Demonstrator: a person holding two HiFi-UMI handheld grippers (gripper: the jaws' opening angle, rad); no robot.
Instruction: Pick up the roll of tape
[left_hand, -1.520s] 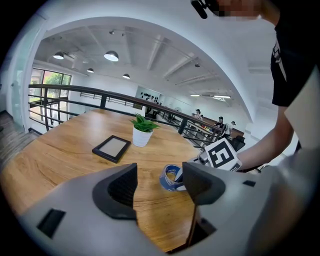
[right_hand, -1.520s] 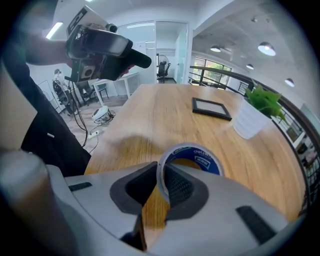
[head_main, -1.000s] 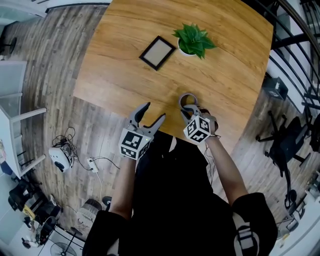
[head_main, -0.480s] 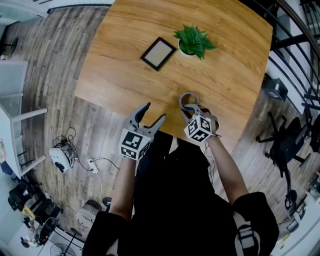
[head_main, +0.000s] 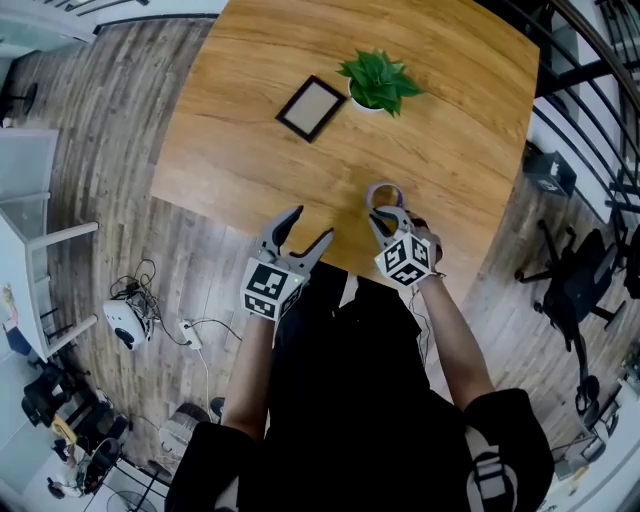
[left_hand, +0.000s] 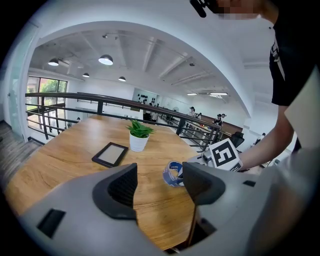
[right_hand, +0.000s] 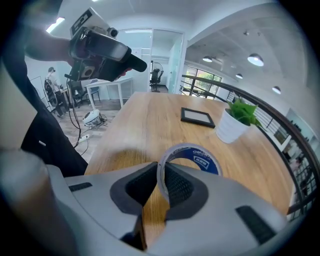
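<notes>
The roll of tape (right_hand: 199, 156), a clear ring with a blue printed core, is held tilted above the wooden table (head_main: 250, 130). My right gripper (right_hand: 161, 184) is shut on the ring's near wall, one pad inside the ring and one outside. From the head view the tape (head_main: 384, 193) shows just past the right gripper (head_main: 386, 222), near the table's front edge. My left gripper (head_main: 308, 228) hangs open and empty at that edge, to the left of the tape. In the left gripper view the tape (left_hand: 173, 173) shows between the open left gripper's (left_hand: 159, 186) fingers, further off.
A potted green plant (head_main: 377, 80) in a white pot and a dark picture frame (head_main: 311, 107) lie further back on the table. A railing and office chairs (head_main: 575, 285) stand to the right. Cables and a white device (head_main: 122, 320) lie on the floor at left.
My right gripper has lifted slightly with the tape and turned a little, so the ring stands clear of the tabletop. The left gripper has stayed where it was.
</notes>
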